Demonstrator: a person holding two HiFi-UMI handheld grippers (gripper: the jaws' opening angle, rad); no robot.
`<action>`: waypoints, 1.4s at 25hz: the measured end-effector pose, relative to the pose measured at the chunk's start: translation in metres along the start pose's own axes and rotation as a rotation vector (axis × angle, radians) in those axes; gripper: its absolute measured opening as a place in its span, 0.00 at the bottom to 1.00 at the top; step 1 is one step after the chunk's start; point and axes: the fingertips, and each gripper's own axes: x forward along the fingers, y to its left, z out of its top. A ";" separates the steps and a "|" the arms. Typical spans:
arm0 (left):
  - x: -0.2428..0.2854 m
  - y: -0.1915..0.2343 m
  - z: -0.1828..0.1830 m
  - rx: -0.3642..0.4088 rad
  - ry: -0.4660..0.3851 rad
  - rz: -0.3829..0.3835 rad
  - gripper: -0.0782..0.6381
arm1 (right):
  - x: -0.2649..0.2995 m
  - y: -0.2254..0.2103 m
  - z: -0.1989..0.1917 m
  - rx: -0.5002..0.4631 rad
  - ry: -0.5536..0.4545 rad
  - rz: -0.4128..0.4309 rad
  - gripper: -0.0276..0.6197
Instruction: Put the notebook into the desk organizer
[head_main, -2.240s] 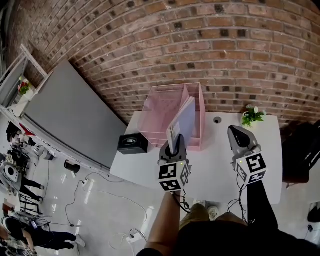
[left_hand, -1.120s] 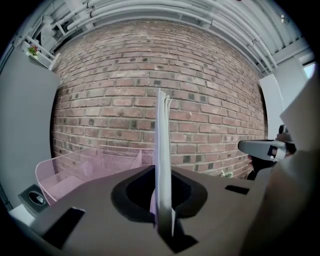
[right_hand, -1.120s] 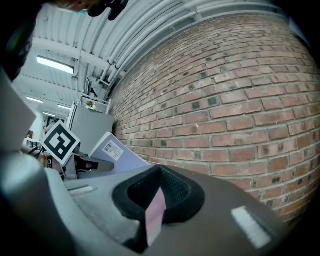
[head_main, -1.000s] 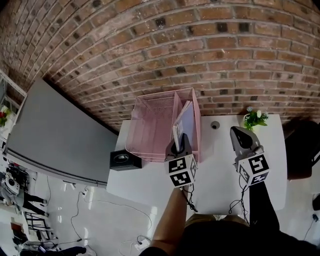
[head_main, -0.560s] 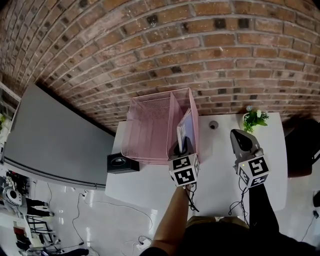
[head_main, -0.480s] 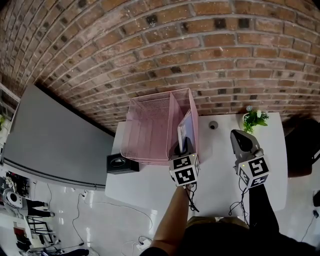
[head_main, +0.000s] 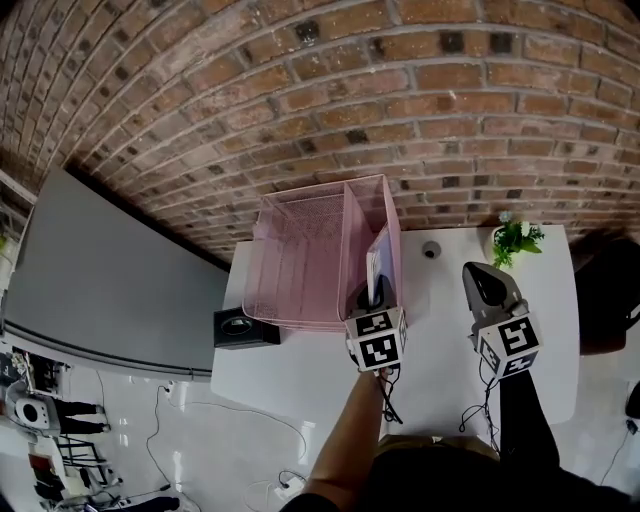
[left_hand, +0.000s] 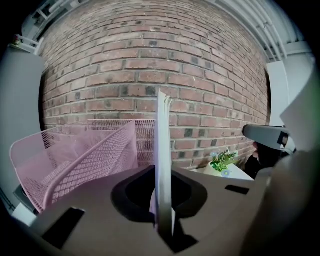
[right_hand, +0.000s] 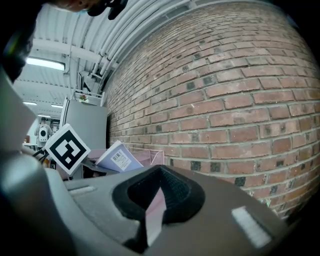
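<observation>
Brick wall (head_main: 320, 90): the whole far side of the head view is filled by it, from 9 o'clock round to 3 o'clock.
Grey panel (head_main: 110, 290): a large flat board is seen leaning at 9 o'clock, beside the table.
Table (head_main: 440, 340): a white top is set against the wall, with a small round hole (head_main: 431, 249) near its far edge.
Desk organizer (head_main: 290, 270): a pink mesh tray is placed at the table's 11 o'clock and is split into a wide compartment and a narrow one on its 3 o'clock side.
Notebook (head_main: 378, 266): it is held on edge, upright, with its lower part inside the narrow compartment. Whether it touches the bottom cannot be told.
Left hand-held gripper (head_main: 372, 297): it is clamped on the notebook's near edge, the jaws pressed on both covers, at the organizer's 5 o'clock corner.
Right hand-held gripper (head_main: 480, 272): it is held over the table at 3 o'clock, well apart from the organizer. The jaws are drawn together to a thin slit and nothing is gripped.
Black box (head_main: 238, 327): it is set at the table's 9 o'clock edge, just beside the organizer.
Plant (head_main: 517, 240): a small green potted sprig is placed at the table's 1 o'clock corner.
</observation>
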 end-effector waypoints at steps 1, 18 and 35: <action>0.002 0.001 -0.001 0.003 0.003 0.000 0.16 | 0.001 0.001 -0.001 0.000 0.002 0.001 0.04; 0.037 -0.005 -0.003 0.056 0.020 -0.012 0.16 | 0.020 -0.008 -0.018 0.014 0.037 -0.013 0.04; 0.059 -0.002 0.062 0.122 -0.154 -0.019 0.29 | 0.038 -0.010 -0.030 0.033 0.058 -0.019 0.04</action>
